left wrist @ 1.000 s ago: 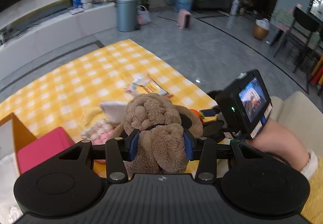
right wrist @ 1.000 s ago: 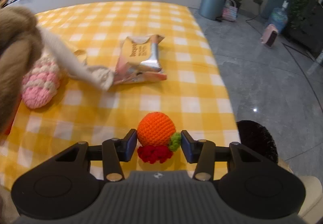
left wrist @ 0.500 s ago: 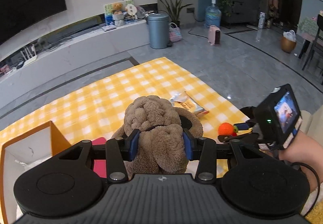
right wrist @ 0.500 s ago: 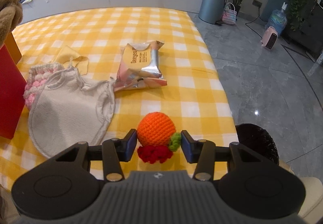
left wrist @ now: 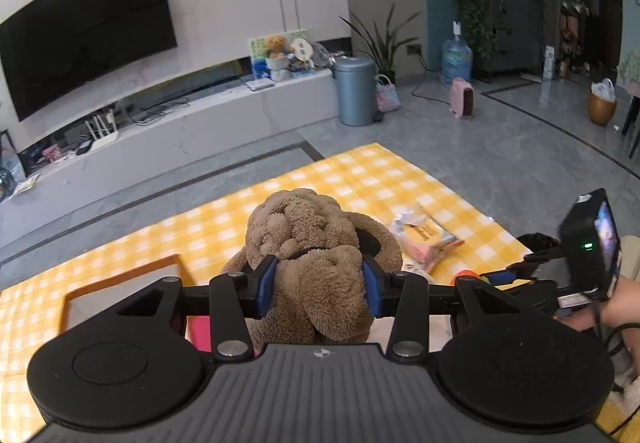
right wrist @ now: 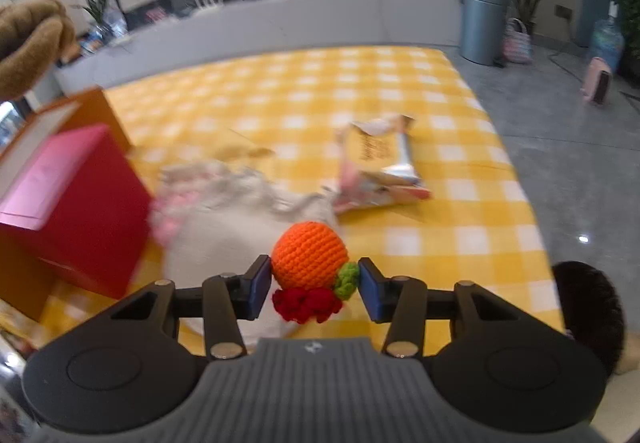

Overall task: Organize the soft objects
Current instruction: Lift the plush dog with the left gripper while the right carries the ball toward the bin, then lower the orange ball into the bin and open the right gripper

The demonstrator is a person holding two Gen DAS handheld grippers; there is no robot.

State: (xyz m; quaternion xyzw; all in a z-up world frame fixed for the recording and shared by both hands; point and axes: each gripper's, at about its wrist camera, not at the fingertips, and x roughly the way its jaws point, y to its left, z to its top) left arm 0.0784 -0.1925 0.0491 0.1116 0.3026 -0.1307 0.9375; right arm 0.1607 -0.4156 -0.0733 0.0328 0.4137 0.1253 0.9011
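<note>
The left gripper (left wrist: 319,291) is clamped on a brown plush toy (left wrist: 316,255), held up above the yellow checked cloth (left wrist: 356,179). The right gripper (right wrist: 311,285) squeezes an orange crochet ball (right wrist: 309,261) between its blue pads, above a white cloth (right wrist: 224,227) beside the red box (right wrist: 72,203).

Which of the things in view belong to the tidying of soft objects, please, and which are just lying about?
Job:
- brown plush, in the left gripper
- crochet orange, in the right gripper
- white cloth
- pink knit, under the cloth
- red box
- orange box

Lying about:
- snack packet
- bin
- TV
</note>
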